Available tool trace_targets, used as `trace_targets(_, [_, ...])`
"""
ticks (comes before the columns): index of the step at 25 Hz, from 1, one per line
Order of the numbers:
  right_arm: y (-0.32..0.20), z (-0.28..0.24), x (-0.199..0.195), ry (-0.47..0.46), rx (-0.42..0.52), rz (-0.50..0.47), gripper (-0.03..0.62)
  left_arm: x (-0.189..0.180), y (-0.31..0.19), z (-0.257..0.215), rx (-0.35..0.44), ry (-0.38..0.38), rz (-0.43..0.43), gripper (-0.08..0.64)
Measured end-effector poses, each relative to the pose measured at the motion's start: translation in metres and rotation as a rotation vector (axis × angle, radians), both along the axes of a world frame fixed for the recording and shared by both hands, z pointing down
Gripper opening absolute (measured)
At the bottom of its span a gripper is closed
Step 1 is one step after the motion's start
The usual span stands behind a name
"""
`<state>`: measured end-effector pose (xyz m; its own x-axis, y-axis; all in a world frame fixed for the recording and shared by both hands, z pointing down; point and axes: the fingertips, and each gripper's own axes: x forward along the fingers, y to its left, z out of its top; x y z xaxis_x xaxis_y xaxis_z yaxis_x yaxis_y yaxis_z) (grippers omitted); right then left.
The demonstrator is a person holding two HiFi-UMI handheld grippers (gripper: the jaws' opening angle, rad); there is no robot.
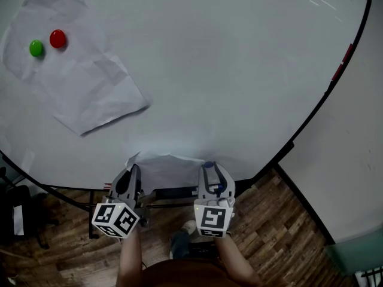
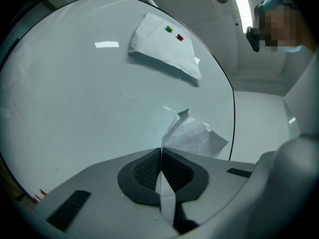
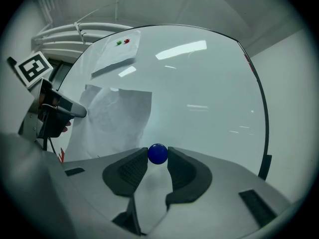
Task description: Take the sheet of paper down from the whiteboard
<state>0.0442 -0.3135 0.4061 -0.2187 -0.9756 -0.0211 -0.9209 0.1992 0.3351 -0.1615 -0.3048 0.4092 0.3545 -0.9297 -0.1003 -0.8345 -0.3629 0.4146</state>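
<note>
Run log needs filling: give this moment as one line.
left gripper shut on lower sheet | right gripper shut on blue magnet | upper sheet on whiteboard

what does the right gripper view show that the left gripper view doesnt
Only the right gripper view: a blue magnet pinched between the jaws of the right gripper, and the left gripper seen from the side.
Only the left gripper view: the left gripper's jaws shut on the edge of the loose sheet, and a person at top right.
Both: the whiteboard, the loose sheet, and a second sheet pinned by a green magnet and a red magnet.
</note>
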Motion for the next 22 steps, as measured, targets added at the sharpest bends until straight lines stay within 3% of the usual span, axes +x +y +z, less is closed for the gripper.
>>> trace_targets(22, [0.0008,0.0010,0.0005,0.013,-0.004,-0.001,0.137,-0.0021,-0.0001,0.0023,-0.005,0.005,-0.001,0.025])
